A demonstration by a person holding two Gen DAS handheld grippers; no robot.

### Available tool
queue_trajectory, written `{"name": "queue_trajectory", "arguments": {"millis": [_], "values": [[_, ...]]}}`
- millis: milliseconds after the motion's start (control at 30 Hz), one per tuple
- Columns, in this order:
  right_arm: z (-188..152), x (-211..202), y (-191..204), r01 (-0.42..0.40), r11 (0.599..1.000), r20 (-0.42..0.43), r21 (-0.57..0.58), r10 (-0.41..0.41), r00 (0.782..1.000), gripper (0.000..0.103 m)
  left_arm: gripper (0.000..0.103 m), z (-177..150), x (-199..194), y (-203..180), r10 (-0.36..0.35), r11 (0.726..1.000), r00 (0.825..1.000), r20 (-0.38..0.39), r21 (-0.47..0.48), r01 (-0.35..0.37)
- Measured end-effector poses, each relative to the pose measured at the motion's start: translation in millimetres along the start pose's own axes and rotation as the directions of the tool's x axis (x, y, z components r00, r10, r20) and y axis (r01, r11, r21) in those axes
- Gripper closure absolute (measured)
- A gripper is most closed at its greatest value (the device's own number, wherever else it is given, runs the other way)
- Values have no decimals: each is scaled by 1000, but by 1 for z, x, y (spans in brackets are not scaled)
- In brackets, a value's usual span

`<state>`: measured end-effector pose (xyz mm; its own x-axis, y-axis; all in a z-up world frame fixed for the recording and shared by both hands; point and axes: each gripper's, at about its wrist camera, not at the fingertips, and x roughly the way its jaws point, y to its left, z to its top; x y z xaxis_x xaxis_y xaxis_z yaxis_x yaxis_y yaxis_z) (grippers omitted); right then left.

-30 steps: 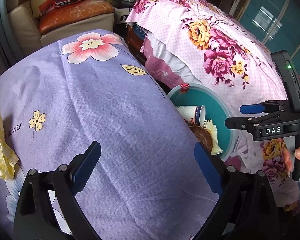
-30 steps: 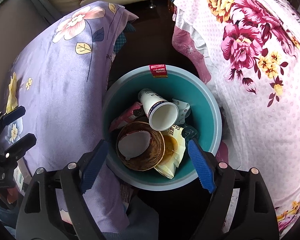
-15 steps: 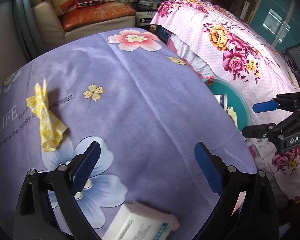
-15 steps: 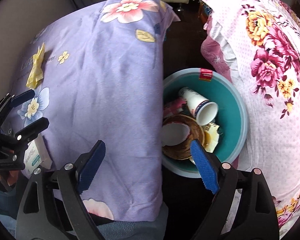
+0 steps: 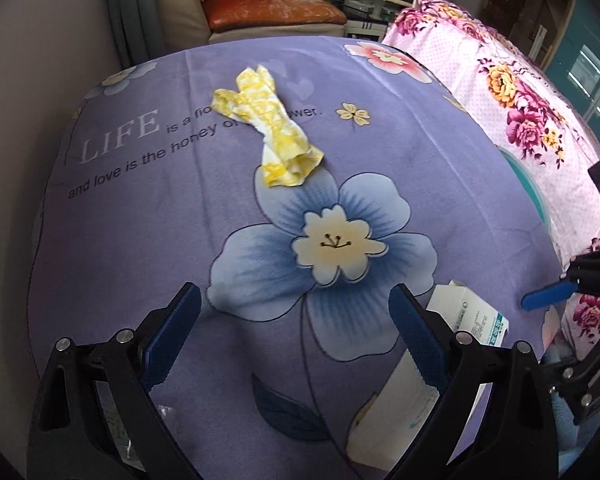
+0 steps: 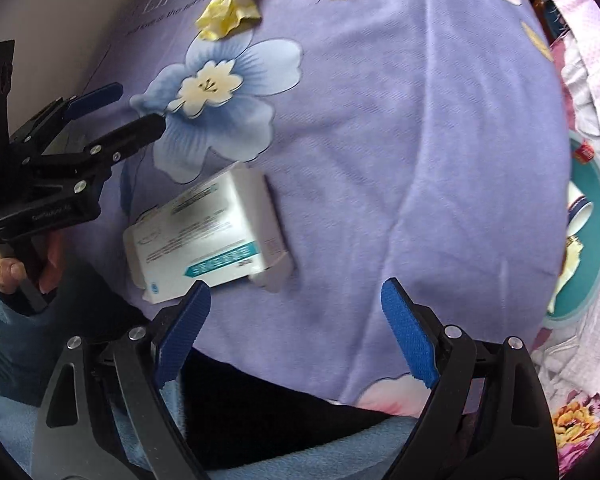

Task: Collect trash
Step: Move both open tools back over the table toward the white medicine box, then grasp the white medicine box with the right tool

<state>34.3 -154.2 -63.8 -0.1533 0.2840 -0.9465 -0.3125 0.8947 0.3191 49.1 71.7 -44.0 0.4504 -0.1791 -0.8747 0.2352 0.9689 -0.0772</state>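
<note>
A crumpled yellow wrapper [image 5: 270, 130] lies on the purple flowered cloth [image 5: 180, 240], far ahead of my left gripper [image 5: 296, 328], which is open and empty. It also shows in the right wrist view [image 6: 228, 4]. A white carton with teal print [image 6: 208, 236] lies on the cloth just left of my open, empty right gripper [image 6: 296, 328]; in the left wrist view the carton [image 5: 440, 344] sits behind the right finger. The teal trash bin [image 6: 596, 240] with a paper cup [image 6: 578, 212] stands at the right edge.
A pink flowered cloth [image 5: 540, 120] covers the surface to the right, with the bin in the gap between. A sofa with an orange cushion [image 5: 272, 8] stands at the back. My blue sleeve [image 6: 40, 340] is at lower left.
Both grippers swung left, away from the bin and over the purple cloth. The yellow wrapper moved toward the middle of the left view; the white carton came into both views.
</note>
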Motion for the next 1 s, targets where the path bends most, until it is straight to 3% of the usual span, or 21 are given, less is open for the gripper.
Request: {"name": "queue_trajectory", "arguments": {"millis": [267,600,733,833,900,1000], "values": [[21,14,16,-64,994,-10,86,65,998,20,8,-15,-7,30,24,1000,1000,-3,-18,-24],[68,13,21,-19,992,42,124,14,999,20,8,-21,-13,59,46,995,999,6,-90,-46],[76,10,26,-31,996,78,88,24,997,21,8,-19,-13,64,52,993,999,8,-108,-51],[78,5,22,-62,996,76,71,57,995,46,8,-16,-12,65,49,992,999,5,-118,-48],[79,-2,21,-61,997,99,44,56,993,51,8,-14,-10,62,48,992,999,2,-113,-48],[80,-21,12,-37,999,130,22,34,991,80,8,-11,-7,57,42,993,999,-4,-109,-42]]}}
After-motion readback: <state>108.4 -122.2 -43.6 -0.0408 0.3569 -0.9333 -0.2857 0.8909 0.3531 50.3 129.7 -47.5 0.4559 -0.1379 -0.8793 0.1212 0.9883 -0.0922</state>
